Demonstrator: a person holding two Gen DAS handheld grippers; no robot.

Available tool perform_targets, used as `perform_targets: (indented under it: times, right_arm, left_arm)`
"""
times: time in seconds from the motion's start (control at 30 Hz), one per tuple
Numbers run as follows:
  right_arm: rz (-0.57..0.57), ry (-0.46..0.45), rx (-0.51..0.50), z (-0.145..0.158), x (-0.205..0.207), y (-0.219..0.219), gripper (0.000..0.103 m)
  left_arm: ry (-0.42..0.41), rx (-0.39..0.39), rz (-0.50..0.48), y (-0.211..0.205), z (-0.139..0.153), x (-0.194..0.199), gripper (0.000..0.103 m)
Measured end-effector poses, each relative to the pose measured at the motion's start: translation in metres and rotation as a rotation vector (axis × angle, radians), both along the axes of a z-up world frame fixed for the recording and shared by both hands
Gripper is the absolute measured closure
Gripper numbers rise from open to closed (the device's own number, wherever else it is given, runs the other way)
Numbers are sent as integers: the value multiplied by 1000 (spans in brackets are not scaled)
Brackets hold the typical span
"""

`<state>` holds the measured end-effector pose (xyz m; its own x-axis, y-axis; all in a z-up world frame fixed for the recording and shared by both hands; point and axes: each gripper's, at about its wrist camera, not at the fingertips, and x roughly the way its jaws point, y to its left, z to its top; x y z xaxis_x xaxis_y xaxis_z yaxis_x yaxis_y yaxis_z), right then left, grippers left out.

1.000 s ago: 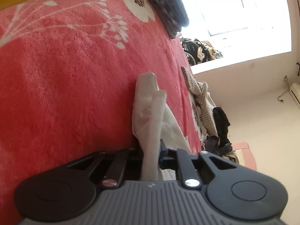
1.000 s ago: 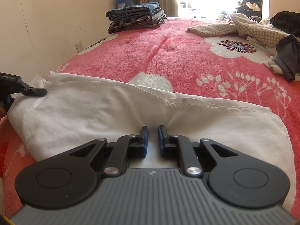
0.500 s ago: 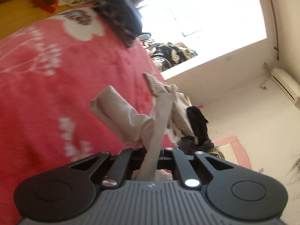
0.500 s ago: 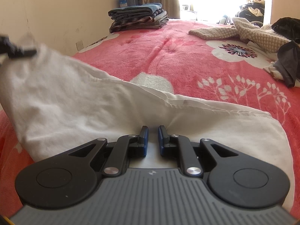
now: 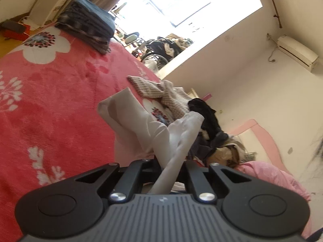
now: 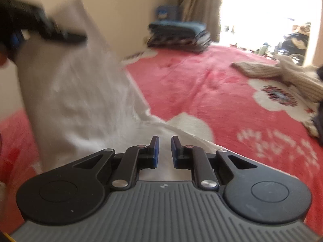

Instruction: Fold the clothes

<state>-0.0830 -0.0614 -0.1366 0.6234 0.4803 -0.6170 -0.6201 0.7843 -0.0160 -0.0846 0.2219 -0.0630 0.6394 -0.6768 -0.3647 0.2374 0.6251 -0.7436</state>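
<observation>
We see the white cloth (image 6: pixel 80 104) partly lifted off the bed: one end rises to the upper left of the right wrist view, where the left tool (image 6: pixel 66 37) shows as a dark blur pinching it, and the rest lies on the blanket (image 6: pixel 201 92) under and ahead of the right tool (image 6: pixel 165 147). In the left wrist view the cloth (image 5: pixel 141 125) runs up between the left tool's (image 5: pixel 171 161) fingers, bunched and twisted, so we read that tool as clamped on it. The right tool's blue-padded fingers stand a little apart over the cloth; whether any fabric sits between them we cannot tell.

The blanket is red plush with white flowers and sprigs. At its far end, by the wall, sits a folded stack (image 6: pixel 179 36) of dark and blue garments. Toward the right lies a beige checked garment (image 6: pixel 282 74), beside a black one (image 5: pixel 206 113) in an unsorted heap.

Beyond the bed a bright window (image 5: pixel 191 4) washes out the far end, with a brown curtain (image 6: pixel 201 6) beside it and clutter below the sill. The walls are cream; an air conditioner (image 5: pixel 296 52) hangs high on one. A blue box (image 6: pixel 166 13) stands behind the stack.
</observation>
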Motion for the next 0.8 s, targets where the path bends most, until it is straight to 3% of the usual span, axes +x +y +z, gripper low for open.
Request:
perform_targets:
  times: [0.1, 0.23, 0.3, 0.43, 0.7, 0.8]
  right_arm:
    - [-10, 42, -2, -15, 17, 4, 91]
    - [-5, 14, 95, 9, 3, -15, 91]
    - [62, -28, 129, 22, -21, -24, 91]
    - [217, -53, 70, 21, -60, -17, 91]
    - [255, -55, -19, 8, -63, 5, 90]
    - [213, -19, 62, 20, -43, 2, 90]
  left_arm:
    - [9, 14, -2, -4, 0, 1, 98]
    - [-1, 28, 5, -4, 1, 4, 98]
    - [-2, 33, 4, -6, 1, 6, 98]
    - [-7, 39, -11, -12, 2, 10, 98]
    - [-34, 96, -34, -26, 7, 8, 98]
    - [-47, 115, -44, -29, 10, 5, 98]
